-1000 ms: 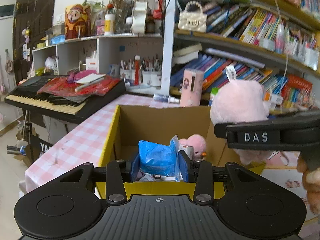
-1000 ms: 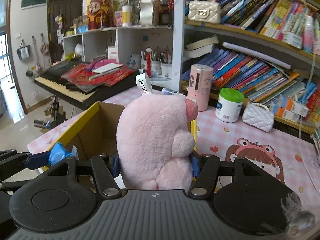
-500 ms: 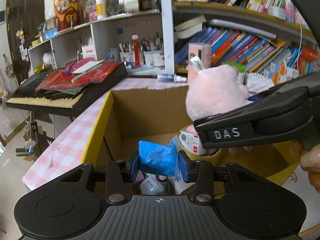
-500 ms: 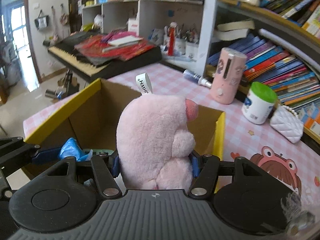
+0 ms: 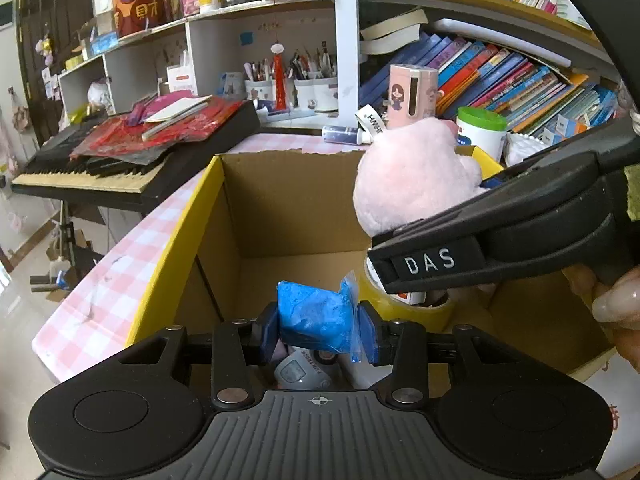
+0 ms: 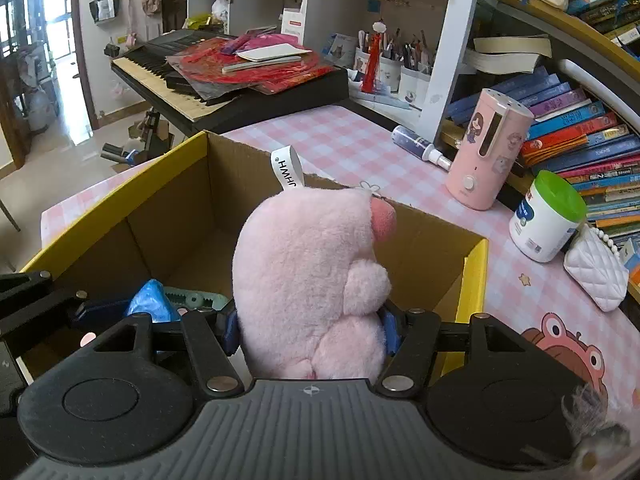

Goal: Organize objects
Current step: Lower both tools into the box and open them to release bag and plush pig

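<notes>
My left gripper (image 5: 318, 326) is shut on a crumpled blue plastic packet (image 5: 316, 316) and holds it over the open cardboard box (image 5: 180, 232) with yellow flaps. My right gripper (image 6: 310, 330) is shut on a pink plush toy (image 6: 312, 276) with a white tag, held above the same box (image 6: 476, 276). In the left wrist view the plush (image 5: 412, 184) hangs over the box's right side. In the right wrist view the blue packet (image 6: 150, 304) shows at the lower left. Small items lie on the box floor, among them a yellow tape roll (image 5: 400, 308).
The box stands on a pink checked table (image 6: 352, 140). A pink cylinder (image 6: 488, 148), a green-lidded tub (image 6: 548, 216) and a white quilted purse (image 6: 596, 272) stand at the right. A keyboard (image 6: 200, 76) with red papers is at the left. Bookshelves rise behind.
Both grippers have moved forward and down over the box, each still holding its object. The plush now hangs lower, inside the box's rim line.
</notes>
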Motion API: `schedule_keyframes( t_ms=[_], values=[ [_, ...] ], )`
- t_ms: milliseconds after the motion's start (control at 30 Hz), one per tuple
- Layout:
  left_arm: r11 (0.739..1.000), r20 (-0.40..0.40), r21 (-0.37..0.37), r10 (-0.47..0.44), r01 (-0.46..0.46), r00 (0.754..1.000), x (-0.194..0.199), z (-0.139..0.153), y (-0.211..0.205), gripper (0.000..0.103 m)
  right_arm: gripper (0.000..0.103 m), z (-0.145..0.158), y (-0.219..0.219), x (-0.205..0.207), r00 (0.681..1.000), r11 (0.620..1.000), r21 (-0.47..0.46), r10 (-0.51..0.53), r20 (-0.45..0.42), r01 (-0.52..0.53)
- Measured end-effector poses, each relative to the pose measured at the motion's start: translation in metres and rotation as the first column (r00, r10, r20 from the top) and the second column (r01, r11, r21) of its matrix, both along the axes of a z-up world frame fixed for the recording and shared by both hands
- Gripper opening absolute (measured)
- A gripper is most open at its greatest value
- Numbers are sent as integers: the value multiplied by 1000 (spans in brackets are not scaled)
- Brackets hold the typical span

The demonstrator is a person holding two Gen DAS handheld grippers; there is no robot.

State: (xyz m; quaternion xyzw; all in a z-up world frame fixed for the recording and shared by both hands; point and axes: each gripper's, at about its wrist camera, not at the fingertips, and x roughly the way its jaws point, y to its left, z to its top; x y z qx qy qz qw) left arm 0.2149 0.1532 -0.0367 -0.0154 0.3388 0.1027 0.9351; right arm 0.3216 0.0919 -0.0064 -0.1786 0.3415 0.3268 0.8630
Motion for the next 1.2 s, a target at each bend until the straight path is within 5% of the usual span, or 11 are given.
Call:
schedule_keyframes(
  t_ms=[500, 1200],
  values=[
    [999, 89, 48, -9, 5, 996, -15, 15, -2, 83, 60, 6, 25, 7, 997, 997, -9, 73, 23, -73],
    [998, 112, 41, 44, -49, 993, -37, 23, 7, 88, 64, -14, 55, 14, 989, 976, -159, 149, 0, -147]
  ],
)
